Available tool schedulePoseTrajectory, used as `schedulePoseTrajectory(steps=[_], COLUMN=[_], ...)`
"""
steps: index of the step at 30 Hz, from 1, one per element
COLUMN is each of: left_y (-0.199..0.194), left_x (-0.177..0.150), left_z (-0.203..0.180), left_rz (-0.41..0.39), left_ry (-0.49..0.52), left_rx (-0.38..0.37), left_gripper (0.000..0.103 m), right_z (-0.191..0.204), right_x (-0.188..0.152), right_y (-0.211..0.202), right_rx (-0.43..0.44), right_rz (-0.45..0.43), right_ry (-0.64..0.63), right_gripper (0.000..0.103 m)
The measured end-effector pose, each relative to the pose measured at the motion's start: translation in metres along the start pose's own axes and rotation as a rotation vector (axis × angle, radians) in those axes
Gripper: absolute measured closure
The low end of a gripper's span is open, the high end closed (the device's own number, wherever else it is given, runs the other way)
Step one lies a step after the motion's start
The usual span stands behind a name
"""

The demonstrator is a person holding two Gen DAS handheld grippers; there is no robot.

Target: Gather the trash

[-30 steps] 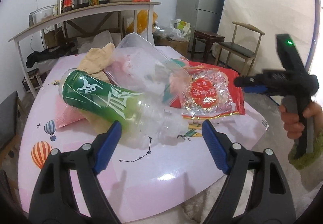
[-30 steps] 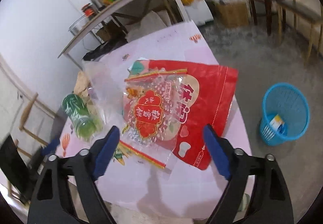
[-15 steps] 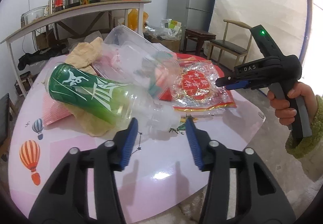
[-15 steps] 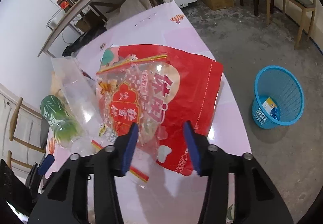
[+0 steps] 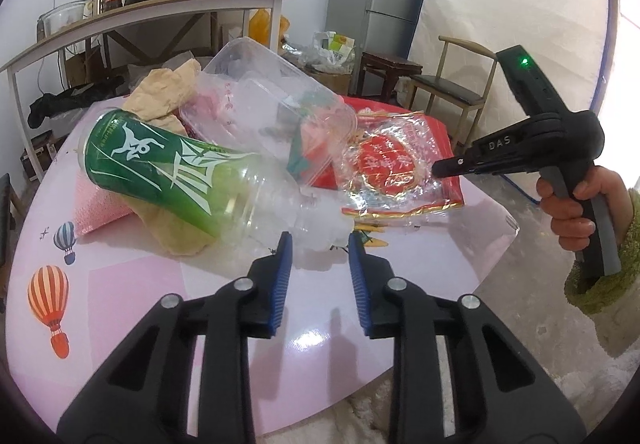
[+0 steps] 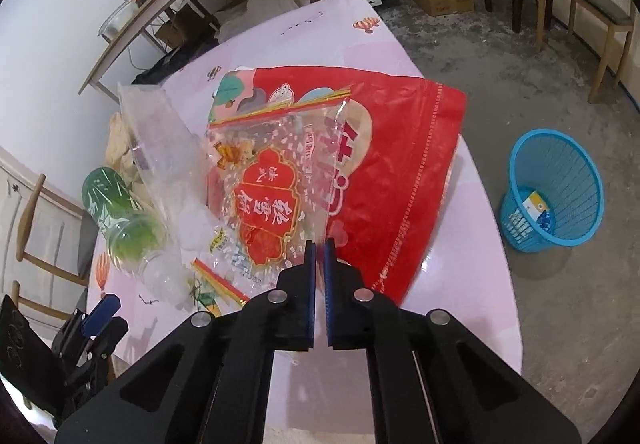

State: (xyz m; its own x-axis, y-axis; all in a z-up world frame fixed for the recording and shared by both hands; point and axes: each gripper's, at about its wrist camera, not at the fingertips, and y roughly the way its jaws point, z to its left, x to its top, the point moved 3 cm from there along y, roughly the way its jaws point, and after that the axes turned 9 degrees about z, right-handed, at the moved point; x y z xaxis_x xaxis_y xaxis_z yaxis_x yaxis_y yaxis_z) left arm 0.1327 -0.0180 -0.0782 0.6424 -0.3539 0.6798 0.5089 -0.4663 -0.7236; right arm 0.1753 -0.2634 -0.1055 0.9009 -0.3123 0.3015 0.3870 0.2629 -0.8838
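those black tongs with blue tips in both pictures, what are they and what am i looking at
No robot here: a person holds one pair of hand tongs in each hand, with a camera on each looking along its fingers.

Left view: the left tongs are closing around the neck of a clear plastic bottle with a green label. The person's right hand shows at the right.

Right view: the right tongs are shut on the edge of a clear crinkly wrapper with a red emblem, which lies on a red plastic bag.

All sits on a pink table; a blue basket stands on the floor.
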Motion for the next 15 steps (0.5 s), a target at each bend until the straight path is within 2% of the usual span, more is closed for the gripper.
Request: schedulePoseTrajectory(steps=[8,15], left_y=[-0.001,-0.002], left_x=[-0.003,-0.004], left_z=[0.004,0.013], left_rz=[0.013,0.020], left_ry=[-0.019,-0.052], left_rx=[0.013,0.021], left_gripper=[0.078,0.078], right_z=[-0.018,-0.025], right_x=[-0.024,-0.053], right_y=[-0.022,-0.029], right_rx=[-0.021,-0.015], right_rz=[-0.001,0.034], right_ry=[0.013,0.002], right_gripper=[0.100,0.100])
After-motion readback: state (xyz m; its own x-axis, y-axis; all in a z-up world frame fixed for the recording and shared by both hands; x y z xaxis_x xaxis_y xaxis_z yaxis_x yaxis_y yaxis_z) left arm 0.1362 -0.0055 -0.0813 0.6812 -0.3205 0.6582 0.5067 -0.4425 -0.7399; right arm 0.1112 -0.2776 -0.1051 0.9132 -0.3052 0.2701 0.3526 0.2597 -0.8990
